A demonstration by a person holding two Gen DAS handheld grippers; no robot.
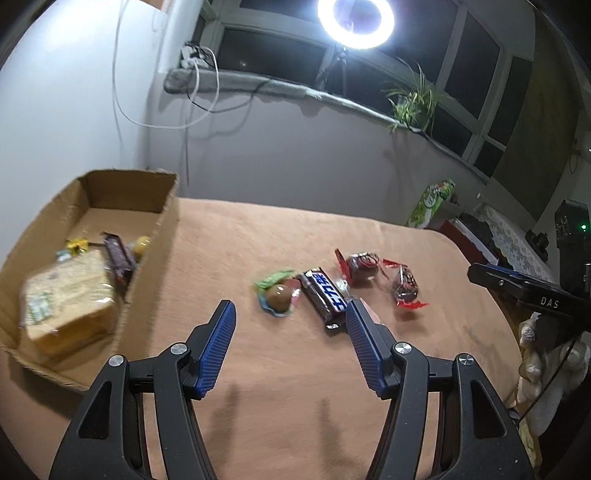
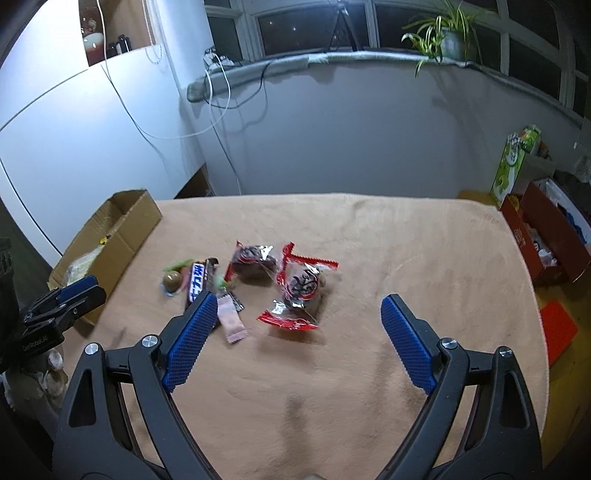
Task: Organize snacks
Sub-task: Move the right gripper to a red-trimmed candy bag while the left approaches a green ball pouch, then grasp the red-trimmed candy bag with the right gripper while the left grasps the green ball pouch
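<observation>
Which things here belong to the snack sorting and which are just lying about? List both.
Job: cardboard box, bread bag inside it, chocolate bar, round green-wrapped sweet, two red-wrapped snacks, pink sachet.

Lying about: ring light, potted plant, green carton, cables.

- Ring light [image 1: 355, 23] at my twelve o'clock, blown out; windows dark.
- Cardboard box [image 1: 110, 221] contents at nine o'clock motion-smeared.
- My fingers cast soft shadows toward six o'clock.
- Fisheye bends edges; corners black.
</observation>
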